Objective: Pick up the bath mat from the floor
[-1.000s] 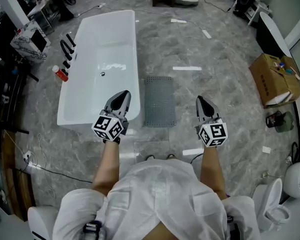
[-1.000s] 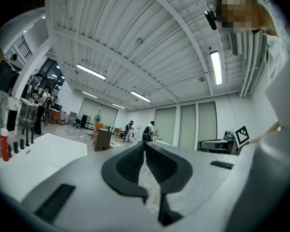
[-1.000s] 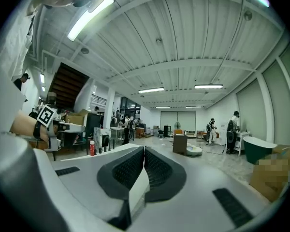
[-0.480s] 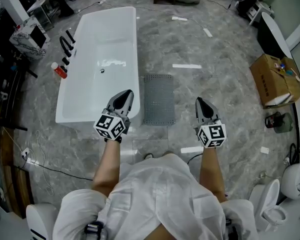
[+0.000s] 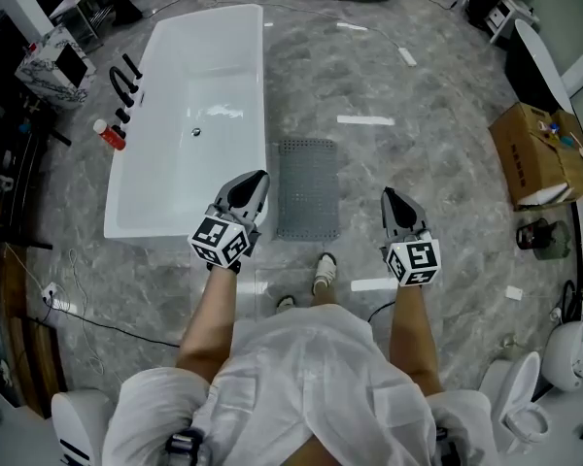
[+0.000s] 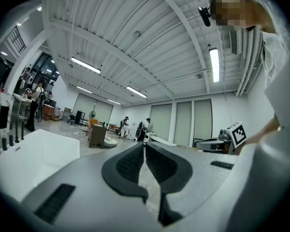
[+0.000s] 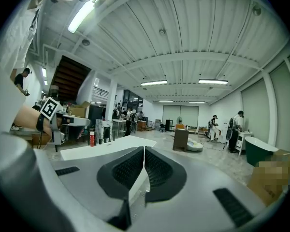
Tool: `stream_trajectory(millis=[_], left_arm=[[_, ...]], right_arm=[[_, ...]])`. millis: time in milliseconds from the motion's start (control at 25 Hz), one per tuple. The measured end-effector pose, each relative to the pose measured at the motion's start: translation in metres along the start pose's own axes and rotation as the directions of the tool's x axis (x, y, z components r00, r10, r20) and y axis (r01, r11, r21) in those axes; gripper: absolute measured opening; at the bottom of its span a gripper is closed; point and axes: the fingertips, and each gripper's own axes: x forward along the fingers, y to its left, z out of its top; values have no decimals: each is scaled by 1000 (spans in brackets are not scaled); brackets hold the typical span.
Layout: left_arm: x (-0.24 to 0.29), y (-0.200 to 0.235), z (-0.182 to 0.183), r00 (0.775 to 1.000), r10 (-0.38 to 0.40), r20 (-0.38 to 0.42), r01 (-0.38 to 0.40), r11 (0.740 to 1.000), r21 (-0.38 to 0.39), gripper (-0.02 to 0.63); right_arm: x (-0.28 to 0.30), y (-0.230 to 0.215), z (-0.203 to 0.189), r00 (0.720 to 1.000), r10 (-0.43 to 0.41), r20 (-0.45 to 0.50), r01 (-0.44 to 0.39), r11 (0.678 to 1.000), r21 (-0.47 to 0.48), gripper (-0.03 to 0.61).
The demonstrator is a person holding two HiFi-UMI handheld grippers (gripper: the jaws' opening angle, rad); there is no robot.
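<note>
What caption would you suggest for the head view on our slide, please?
Left gripper and right gripper, both shut, hover near a grey bath mat beside a white bathtub.

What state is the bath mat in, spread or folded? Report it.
Spread. The bath mat lies flat on the floor beside the bathtub, its whole rectangle showing, no fold.
</note>
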Motion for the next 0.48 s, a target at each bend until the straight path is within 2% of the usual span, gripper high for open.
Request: stream_trajectory(millis=[480], left_arm=[[103,16,-28,997,-34,-76,35,999,8,23]], right_arm=[[64,-70,-27,998,50,-43,-51,999,-2,29]])
